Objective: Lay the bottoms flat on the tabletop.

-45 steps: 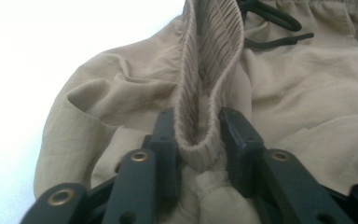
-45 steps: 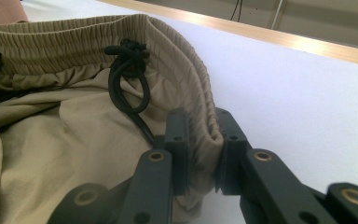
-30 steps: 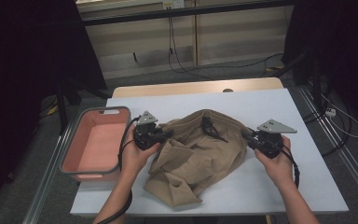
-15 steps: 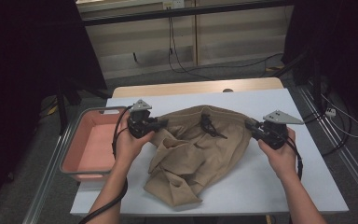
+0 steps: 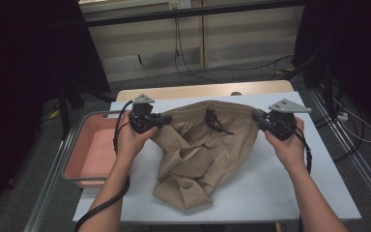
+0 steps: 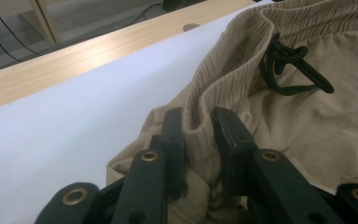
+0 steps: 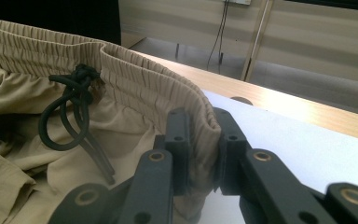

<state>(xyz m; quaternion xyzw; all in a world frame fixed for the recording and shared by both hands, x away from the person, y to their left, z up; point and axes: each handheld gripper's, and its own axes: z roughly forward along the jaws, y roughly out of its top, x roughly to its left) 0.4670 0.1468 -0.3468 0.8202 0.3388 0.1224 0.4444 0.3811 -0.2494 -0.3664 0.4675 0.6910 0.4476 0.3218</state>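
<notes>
Left tool and right tool each pinch an end of the tan shorts' waistband, legs trailing onto the desk beside the pink tray. Uneven pulling could likely slip the elastic free.

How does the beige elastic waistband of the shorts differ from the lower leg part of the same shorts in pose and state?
The beige elastic waistband is stretched out between the left gripper and the right gripper; the lower leg part lies crumpled on the white table. The waistband is finely ribbed and carries a dark knotted drawstring; the leg part is smooth cloth with loose folds. Both are the same beige fabric.
</notes>
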